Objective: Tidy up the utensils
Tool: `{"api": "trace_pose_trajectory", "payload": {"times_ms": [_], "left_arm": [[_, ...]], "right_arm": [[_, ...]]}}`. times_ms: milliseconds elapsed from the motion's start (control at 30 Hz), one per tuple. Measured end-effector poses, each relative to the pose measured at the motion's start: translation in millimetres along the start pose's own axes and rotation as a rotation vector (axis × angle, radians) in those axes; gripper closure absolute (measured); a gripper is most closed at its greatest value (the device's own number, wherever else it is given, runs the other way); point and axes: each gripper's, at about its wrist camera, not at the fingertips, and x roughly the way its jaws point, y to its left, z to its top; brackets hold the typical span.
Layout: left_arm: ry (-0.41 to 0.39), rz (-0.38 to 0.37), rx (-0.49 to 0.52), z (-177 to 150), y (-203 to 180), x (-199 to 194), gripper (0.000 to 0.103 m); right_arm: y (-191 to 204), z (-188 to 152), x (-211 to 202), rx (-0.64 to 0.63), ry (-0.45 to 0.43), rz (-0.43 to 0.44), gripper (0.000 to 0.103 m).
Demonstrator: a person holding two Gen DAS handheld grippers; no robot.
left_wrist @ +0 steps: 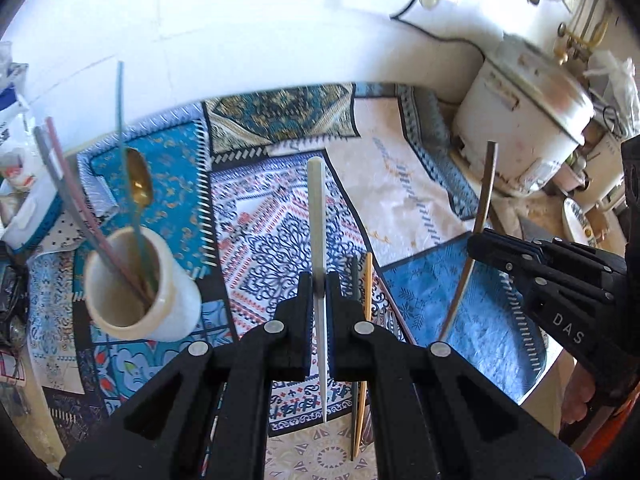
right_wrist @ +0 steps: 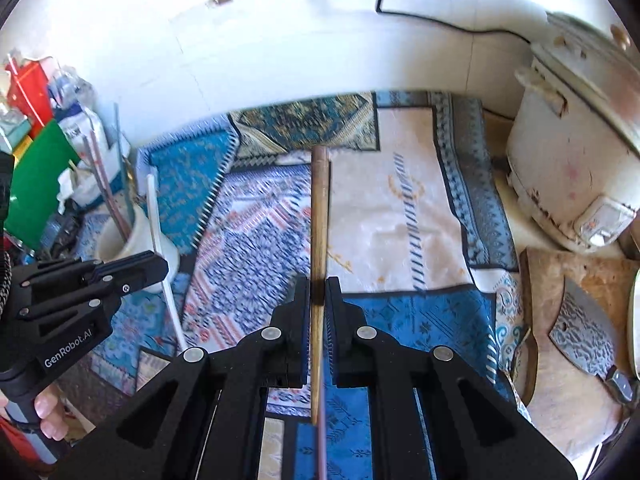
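Observation:
My left gripper (left_wrist: 319,286) is shut on a white chopstick (left_wrist: 318,216) and holds it above the patterned cloth (left_wrist: 256,216). My right gripper (right_wrist: 318,294) is shut on a brown wooden chopstick (right_wrist: 319,216); it also shows in the left wrist view (left_wrist: 482,216). A white cup (left_wrist: 138,286) stands left of my left gripper and holds several chopsticks and a gold spoon (left_wrist: 138,184). A dark chopstick (left_wrist: 354,332) and a tan chopstick (left_wrist: 367,320) lie on the cloth under my left gripper. The cup (right_wrist: 138,236) sits far left in the right wrist view, behind the left gripper (right_wrist: 154,266).
A white rice cooker (right_wrist: 576,152) stands at the back right. A wooden cutting board (right_wrist: 580,280) with a cleaver (right_wrist: 584,332) lies at the right. Boxes and packets (right_wrist: 36,128) crowd the left edge. A black cable (right_wrist: 440,20) runs along the white wall.

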Motion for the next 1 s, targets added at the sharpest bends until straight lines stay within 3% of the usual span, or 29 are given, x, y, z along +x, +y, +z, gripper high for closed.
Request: {"api": "trace_pose_trajectory", "payload": {"times_ms": [633, 833, 1000], "left_arm": [[-0.225, 0.027, -0.035, 12, 40, -91, 0.103], [-0.18, 0.056, -0.032, 11, 54, -85, 0.103], [-0.091, 0.058, -0.08, 2, 76, -64, 0.094]], "right_arm": [[64, 39, -33, -0.103, -0.143, 0.072, 0.096], [69, 46, -37, -0.102, -0.17, 0.074, 0.096], [62, 46, -38, -0.092, -0.169, 0.059, 0.096]]}}
